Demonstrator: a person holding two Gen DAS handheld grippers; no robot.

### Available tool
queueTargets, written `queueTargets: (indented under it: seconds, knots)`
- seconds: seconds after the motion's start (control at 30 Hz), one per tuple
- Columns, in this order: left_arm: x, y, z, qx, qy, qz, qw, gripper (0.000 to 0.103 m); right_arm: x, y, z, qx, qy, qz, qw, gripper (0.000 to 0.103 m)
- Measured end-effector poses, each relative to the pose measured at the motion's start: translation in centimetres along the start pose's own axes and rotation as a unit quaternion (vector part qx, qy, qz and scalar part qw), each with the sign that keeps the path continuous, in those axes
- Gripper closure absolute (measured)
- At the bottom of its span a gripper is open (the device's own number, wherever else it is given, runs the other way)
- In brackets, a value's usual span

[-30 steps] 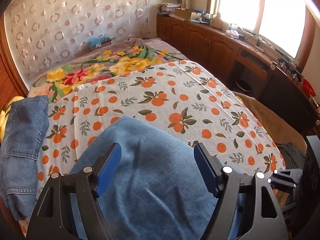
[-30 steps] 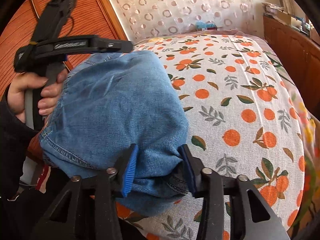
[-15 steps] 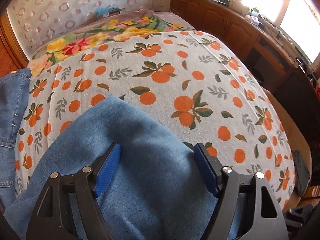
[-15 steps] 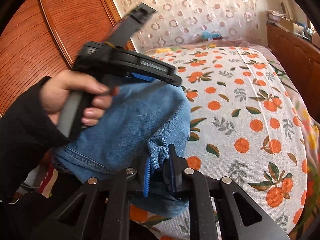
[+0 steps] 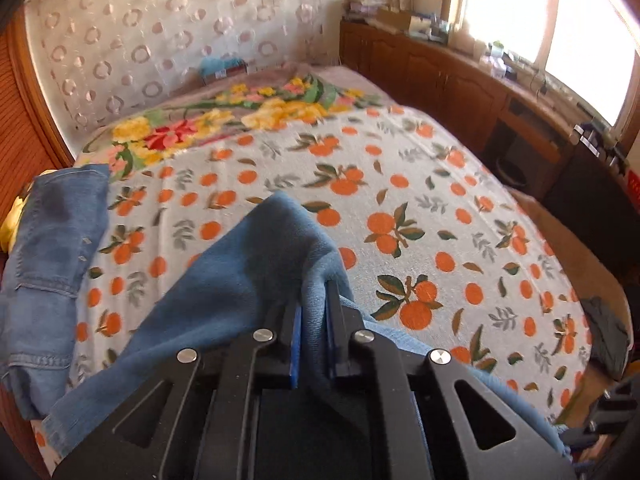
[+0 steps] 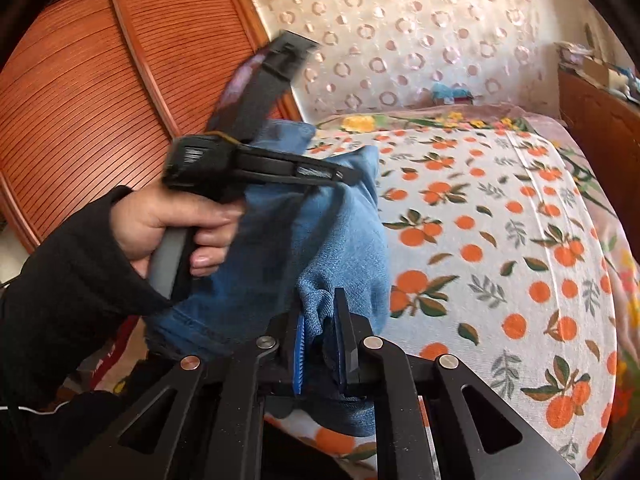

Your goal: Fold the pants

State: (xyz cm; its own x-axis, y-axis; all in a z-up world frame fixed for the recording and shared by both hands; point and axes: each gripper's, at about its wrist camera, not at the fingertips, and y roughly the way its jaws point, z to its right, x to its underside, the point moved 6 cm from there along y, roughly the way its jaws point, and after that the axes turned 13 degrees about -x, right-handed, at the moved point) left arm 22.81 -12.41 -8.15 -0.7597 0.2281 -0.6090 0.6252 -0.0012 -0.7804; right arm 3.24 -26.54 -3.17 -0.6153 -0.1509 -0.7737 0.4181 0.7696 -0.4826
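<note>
Both grippers pinched 1 fold of the pants (image 5: 248,264): the left gripper (image 5: 314,312) had just closed on it, the right gripper (image 6: 322,336) beside it. The denim draped leftward over the bed (image 5: 440,200).

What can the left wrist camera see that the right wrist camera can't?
Only the left wrist view shows the bright window and a second pair of jeans lying at the bed's left edge.

Only the right wrist view shows the person's hand holding the left gripper from the side, and the slatted wooden door.

Both show the orange-print sheet, and the blue pants pinched by a gripper: the left gripper in its own view, the right gripper in its own.
</note>
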Motion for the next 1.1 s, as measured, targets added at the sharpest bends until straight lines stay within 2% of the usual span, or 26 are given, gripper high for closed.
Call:
queueTargets:
  seconds: [0.17, 0.27, 0.6, 0.7, 0.77, 0.9, 1.1]
  knots:
    - [1.2, -4.4, -3.4, 0.009, -0.032, 0.042, 0.9986, 0.093, -0.7, -1.9, -0.6, 0.002, -0.007, 0.015, 1.000, 0.084]
    - [1.9, -5.7, -4.6, 0.012, -0.039, 0.058, 0.9975, 0.093, -1.3, -3.7, -0.2, 0.004, -0.006, 0.035, 0.999, 0.080]
    - [4.9, -7.3, -7.4, 0.027, -0.072, 0.066, 0.9948, 0.093, -3.4, -5.8, 1.2, 0.034, -0.004, 0.062, 0.998, 0.076]
    - [5.2, -8.0, -7.8, 0.033, -0.080, 0.075, 0.9935, 0.093, -3.6, -4.8, 1.6, 0.041, -0.008, 0.057, 0.997, 0.075]
    - [5.4, -8.6, -8.2, 0.035, -0.084, 0.081, 0.9926, 0.093, -2.9, -2.9, 1.6, 0.045, -0.012, 0.031, 0.998, 0.075]
    - [5.6, -9.7, -9.0, 0.036, -0.089, 0.093, 0.9910, 0.093, -0.9, 2.0, 0.3, 0.005, -0.010, -0.029, 1.000, 0.075]
    - [5.1, -10.5, -11.0, 0.029, -0.101, 0.105, 0.9889, 0.093, -1.2, 3.6, -3.9, -0.046, -0.024, -0.026, 0.998, 0.075]
